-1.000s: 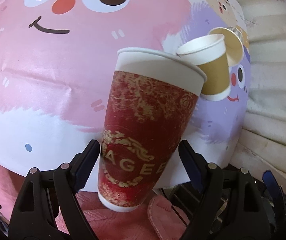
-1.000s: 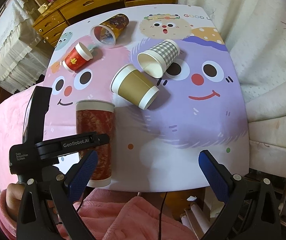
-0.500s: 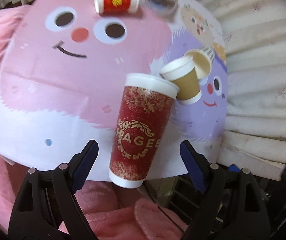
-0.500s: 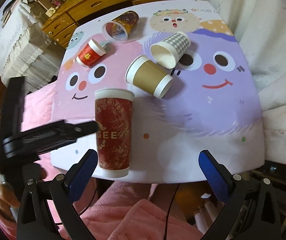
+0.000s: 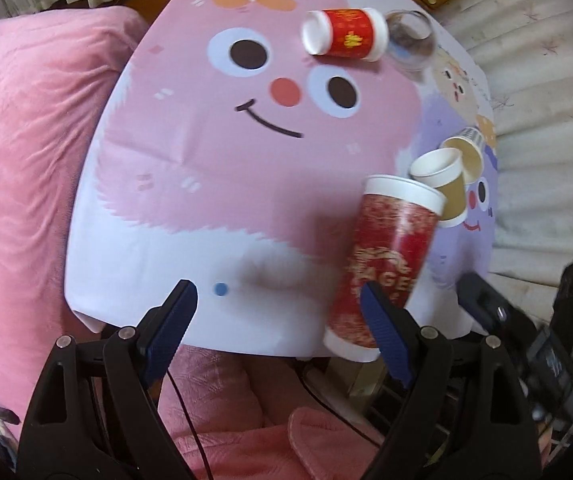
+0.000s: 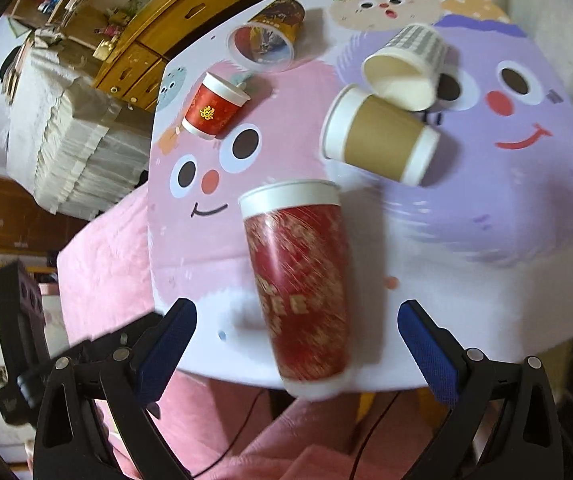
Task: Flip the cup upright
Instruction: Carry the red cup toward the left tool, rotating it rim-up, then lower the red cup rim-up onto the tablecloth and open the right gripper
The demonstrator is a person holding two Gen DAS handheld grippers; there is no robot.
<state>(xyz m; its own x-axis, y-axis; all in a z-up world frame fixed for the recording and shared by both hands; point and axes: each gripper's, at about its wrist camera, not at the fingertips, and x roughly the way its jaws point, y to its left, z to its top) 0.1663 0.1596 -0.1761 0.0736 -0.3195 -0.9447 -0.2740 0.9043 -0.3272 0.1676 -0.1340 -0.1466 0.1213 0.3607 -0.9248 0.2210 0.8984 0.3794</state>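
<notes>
The left gripper (image 5: 276, 320) has its jaws spread wide and holds nothing; its right blue pad (image 5: 384, 336) overlaps the lower part of the tall red cup (image 5: 386, 268) in the view, but whether it touches cannot be told. The right gripper (image 6: 296, 340) is likewise spread wide and empty, with the same tall red cup (image 6: 298, 280) framed between its fingers, apart from both.

The tall red cup stands upright, mouth up, near the front edge of the table (image 6: 486, 300). Its gold lettering reads partly as "AGE" in the left wrist view; in the right wrist view the print is blurred.

Beyond it a brown cup (image 6: 382, 140) lies on its side, and a grey checked cup (image 6: 410, 68) lies on its side touching the brown one's rim. Further left, a small red cup (image 6: 214, 106) with a gold Chinese double-happiness mark lies tipped over. A clear-rimmed printed cup (image 6: 270, 34) lies on its side near the far edge. The cartoon tablecloth (image 5: 214, 160) shows smiling pink and purple faces.
</notes>
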